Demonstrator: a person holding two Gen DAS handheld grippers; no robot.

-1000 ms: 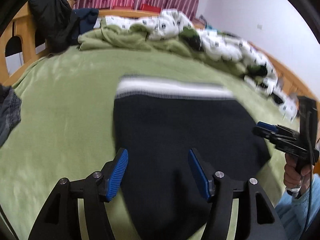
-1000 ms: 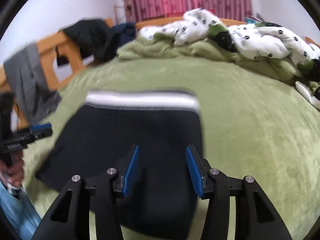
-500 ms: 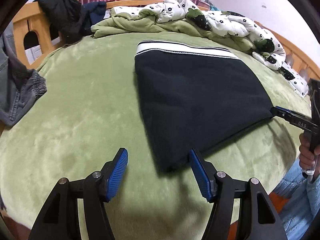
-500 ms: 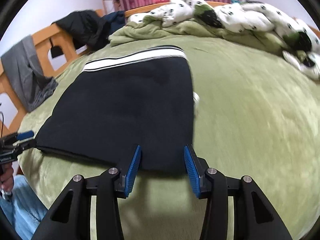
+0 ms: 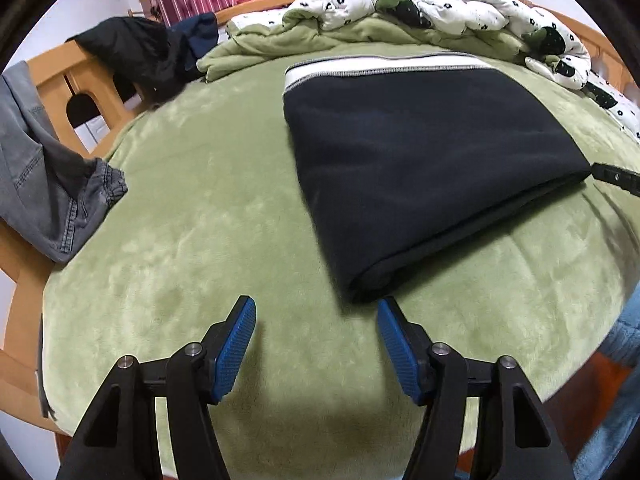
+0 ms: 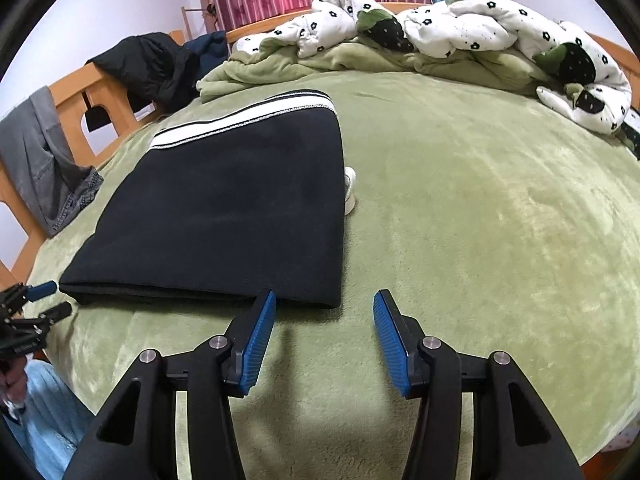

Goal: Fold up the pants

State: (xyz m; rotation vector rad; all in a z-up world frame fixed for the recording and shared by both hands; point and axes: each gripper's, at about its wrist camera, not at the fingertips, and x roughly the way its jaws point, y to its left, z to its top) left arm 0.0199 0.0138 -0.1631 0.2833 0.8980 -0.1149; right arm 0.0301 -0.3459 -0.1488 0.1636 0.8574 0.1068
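The pants [image 5: 420, 152] lie folded into a flat dark slab on the green blanket [image 5: 200, 240] of the bed, just ahead of both my grippers. The white-striped waistband [image 6: 244, 120] points away from me toward the heaped bedding, and the thick folded edge faces me; from here I cannot tell which way the slab runs longer. A small pale bit [image 6: 350, 190] sticks out from under its right side; I cannot make out what it is.

My left gripper [image 5: 312, 344] stands fairly wide with nothing between its blue pads, the near left corner of the pants just beyond its right finger. My right gripper [image 6: 324, 340] is opening, empty too; its left fingertip overlaps the near edge in this view, touching or not I cannot tell.

Beyond the pants sit a crumpled green cover and a white flowered quilt [image 6: 460, 28]. Dark jackets [image 5: 132, 52] and grey trousers [image 5: 44, 184] hang over the wooden bed frame [image 5: 52, 76] on the left, partly cut off by the lens rim.
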